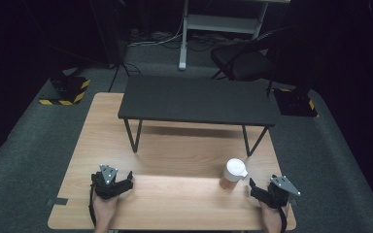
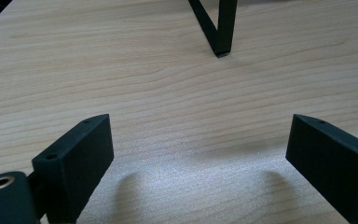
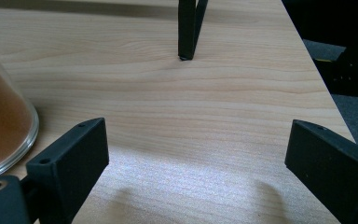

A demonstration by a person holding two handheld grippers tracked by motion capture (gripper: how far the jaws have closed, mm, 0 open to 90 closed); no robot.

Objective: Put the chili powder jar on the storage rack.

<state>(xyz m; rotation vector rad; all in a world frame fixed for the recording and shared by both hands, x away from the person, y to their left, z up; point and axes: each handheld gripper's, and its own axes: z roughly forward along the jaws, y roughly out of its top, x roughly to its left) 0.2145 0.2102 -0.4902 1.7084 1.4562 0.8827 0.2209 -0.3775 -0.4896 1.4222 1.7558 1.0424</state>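
Note:
A clear jar (image 1: 233,174) with a white lid and brown contents stands on the wooden table (image 1: 175,194), near its front right. My right gripper (image 1: 254,187) rests just right of the jar, open, nothing between its jaws. In the right gripper view the jar (image 3: 2,126) sits at the left edge, beside the left jaw, and the right gripper (image 3: 198,149) is spread wide over bare wood. My left gripper (image 1: 128,178) lies at the front left, open and empty. In its own view, the left gripper (image 2: 200,144) has only tabletop between its jaws.
A black low shelf (image 1: 199,101) on thin metal legs stands across the back half of the table. One leg (image 2: 216,28) is ahead of the left gripper, another leg (image 3: 189,28) ahead of the right. A chair (image 1: 243,60) and stands sit on the floor beyond.

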